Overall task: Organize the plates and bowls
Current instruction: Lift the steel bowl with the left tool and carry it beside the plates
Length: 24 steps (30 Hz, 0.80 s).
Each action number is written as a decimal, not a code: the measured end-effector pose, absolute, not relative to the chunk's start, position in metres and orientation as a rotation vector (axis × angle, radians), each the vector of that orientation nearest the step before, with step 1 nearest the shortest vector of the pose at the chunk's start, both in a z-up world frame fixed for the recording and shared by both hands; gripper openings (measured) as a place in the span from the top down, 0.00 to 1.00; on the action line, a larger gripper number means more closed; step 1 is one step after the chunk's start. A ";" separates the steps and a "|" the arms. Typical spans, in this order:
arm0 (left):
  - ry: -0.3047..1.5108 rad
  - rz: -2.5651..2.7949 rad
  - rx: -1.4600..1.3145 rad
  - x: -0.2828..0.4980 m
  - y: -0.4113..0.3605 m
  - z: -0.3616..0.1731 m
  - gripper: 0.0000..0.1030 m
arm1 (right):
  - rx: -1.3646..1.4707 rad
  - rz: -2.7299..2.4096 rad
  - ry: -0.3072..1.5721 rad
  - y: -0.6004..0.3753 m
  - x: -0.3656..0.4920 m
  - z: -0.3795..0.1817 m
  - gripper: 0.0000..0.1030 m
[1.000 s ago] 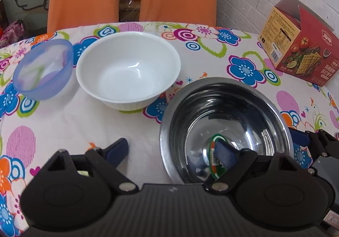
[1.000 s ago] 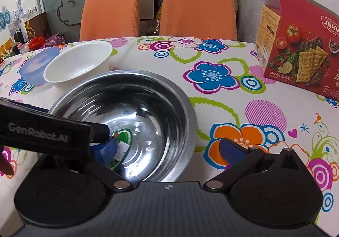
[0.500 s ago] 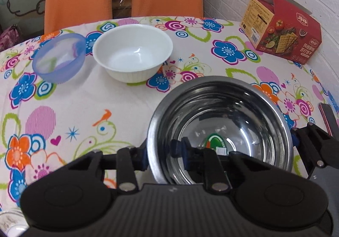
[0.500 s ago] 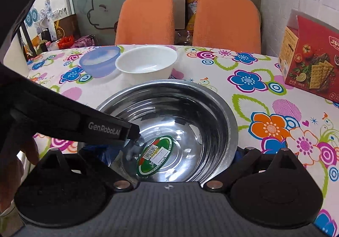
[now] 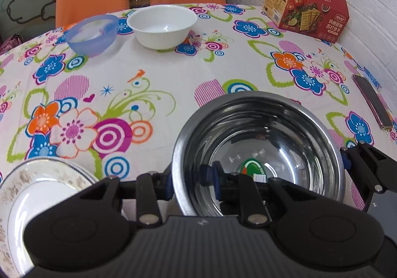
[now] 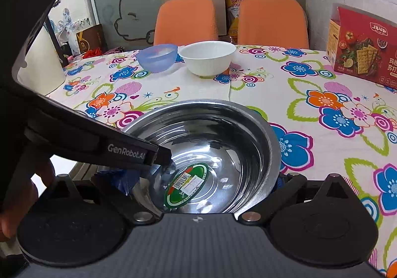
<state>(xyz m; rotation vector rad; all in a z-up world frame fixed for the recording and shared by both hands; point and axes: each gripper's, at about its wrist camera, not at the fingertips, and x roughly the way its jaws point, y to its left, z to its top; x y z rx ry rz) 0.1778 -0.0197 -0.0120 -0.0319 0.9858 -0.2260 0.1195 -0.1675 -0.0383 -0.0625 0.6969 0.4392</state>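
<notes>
A steel bowl with a green sticker inside is tilted toward me near the table's front. My left gripper is shut on its left rim, one finger inside and one outside. In the right wrist view the same bowl fills the space between the spread fingers of my right gripper, which is open; the left gripper reaches in from the left. A white bowl and a blue translucent bowl stand side by side at the far edge. A patterned plate lies at the near left.
A red cracker box stands at the far right and a phone lies by the right edge. Two orange chairs stand behind the table. A white appliance is at the left. A hand holds the left gripper.
The left gripper went from open to shut on the steel bowl's rim. Both grippers and the bowl have pulled back toward the near edge and risen; the plate has come into view.
</notes>
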 end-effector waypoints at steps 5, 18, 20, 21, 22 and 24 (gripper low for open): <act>0.994 -0.241 -0.035 0.180 -0.028 -0.019 0.83 | -0.053 0.410 0.704 -0.174 0.120 -0.043 0.15; 0.968 -0.248 0.005 0.193 -0.040 -0.021 0.44 | -0.007 0.419 0.757 -0.185 0.135 -0.055 0.16; 0.937 -0.243 -0.013 0.190 -0.034 -0.014 0.42 | 0.009 0.429 0.754 -0.191 0.132 -0.051 0.16; 0.918 -0.234 -0.012 0.189 -0.031 -0.009 0.42 | 0.029 0.425 0.748 -0.197 0.130 -0.047 0.16; 0.898 -0.224 -0.014 0.187 -0.028 -0.002 0.41 | 0.042 0.414 0.740 -0.203 0.126 -0.043 0.16; 0.868 -0.203 -0.029 0.184 -0.019 0.008 0.40 | 0.063 0.387 0.706 -0.215 0.116 -0.035 0.16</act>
